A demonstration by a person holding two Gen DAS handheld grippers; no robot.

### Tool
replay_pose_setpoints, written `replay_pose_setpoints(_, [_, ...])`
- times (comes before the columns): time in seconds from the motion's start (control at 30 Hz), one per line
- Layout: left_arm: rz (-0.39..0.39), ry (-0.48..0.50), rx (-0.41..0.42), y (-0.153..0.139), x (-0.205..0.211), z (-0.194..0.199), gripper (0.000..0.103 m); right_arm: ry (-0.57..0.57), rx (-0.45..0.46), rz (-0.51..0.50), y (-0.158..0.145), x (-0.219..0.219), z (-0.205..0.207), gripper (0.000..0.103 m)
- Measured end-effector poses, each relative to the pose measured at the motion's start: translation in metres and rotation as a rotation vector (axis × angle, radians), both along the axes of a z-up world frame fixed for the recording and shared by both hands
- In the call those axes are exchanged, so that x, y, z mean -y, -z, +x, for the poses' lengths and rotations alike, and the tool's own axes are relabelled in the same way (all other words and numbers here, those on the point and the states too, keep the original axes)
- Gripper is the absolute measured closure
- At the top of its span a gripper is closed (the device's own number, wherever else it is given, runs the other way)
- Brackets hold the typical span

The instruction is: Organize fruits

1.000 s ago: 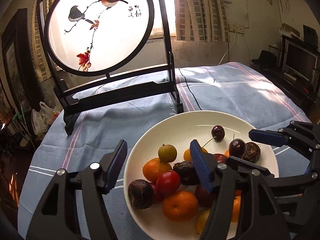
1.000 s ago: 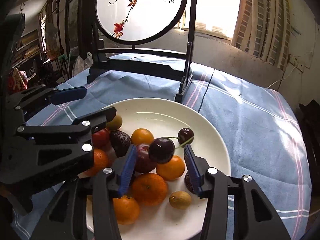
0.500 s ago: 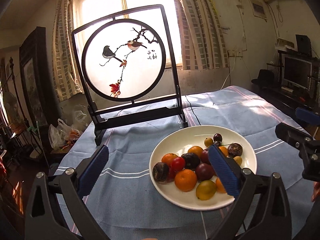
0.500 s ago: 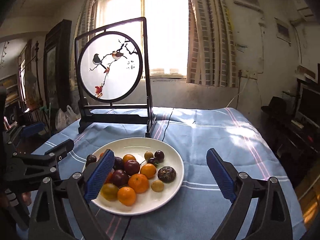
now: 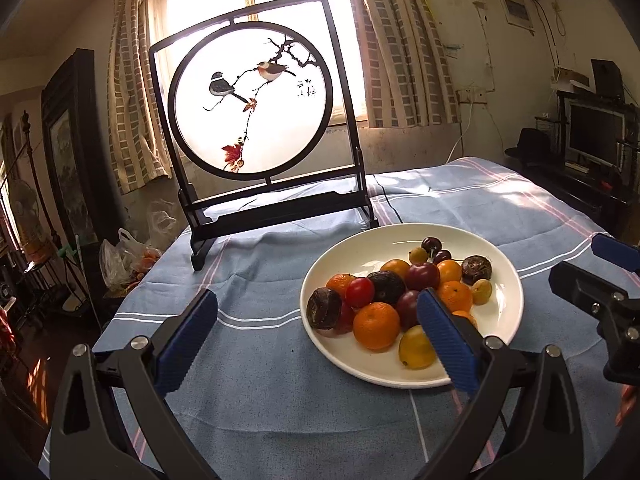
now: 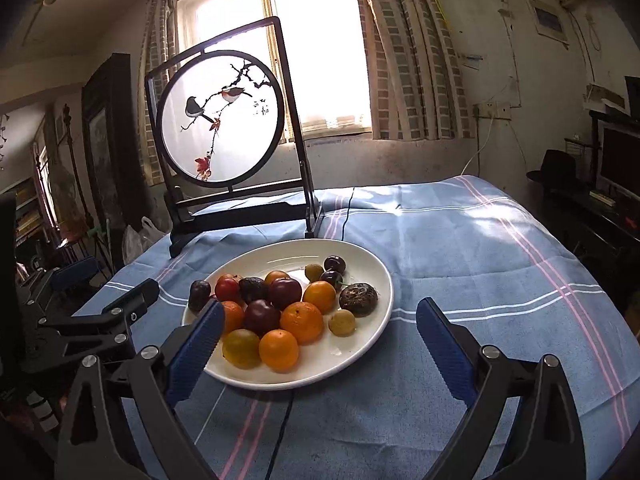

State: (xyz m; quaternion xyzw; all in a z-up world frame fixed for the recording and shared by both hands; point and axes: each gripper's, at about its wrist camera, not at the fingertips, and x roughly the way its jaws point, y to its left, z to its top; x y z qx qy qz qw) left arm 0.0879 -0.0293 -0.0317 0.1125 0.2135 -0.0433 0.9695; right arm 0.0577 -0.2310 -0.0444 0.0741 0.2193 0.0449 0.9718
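Both grippers hang back from the white plate (image 6: 376, 280) w/ nothing between the pads. Left gripper (image 5: 316, 332) is spread wide; right gripper (image 6: 320, 340) too, its jaws just been opening a bit more. Fruits (image 6: 296, 312) (mandarins, plums, cherries etc.) are piled on the plate, on a blue striped tablecloth (image 6: 480, 248) in front of the round bird screen (image 5: 250, 100).

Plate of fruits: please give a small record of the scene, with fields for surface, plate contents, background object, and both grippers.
surface: blue striped tablecloth
plate: white plate, near the middle of the cloth
contents: oranges, dark plums, two cherries, small yellow fruits, one red tomato
background: round bird screen on a dark stand, behind the plate
left gripper: open, empty
right gripper: jaws just opening, nothing between the fingers
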Motion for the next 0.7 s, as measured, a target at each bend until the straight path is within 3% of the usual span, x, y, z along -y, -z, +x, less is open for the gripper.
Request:
replay_pose_setpoints(0.37, [-0.064, -0.02, -0.035, 0.003, -0.01, -0.001, 0.005, -0.046, 0.04, -0.119, -0.001, -0.023, -0.009, 0.006])
replay_pose_setpoints(0.57, [-0.049, -0.116, -0.011, 0.006, -0.017, 0.007, 0.005, -0.039, 0.046, -0.109, -0.003, -0.02, -0.011, 0.006])
replay_pose_setpoints(0.7, [-0.047, -0.126, -0.031, 0.012, -0.019, 0.013, 0.005, -0.039, 0.042, -0.116, -0.002, -0.021, -0.01, 0.006])
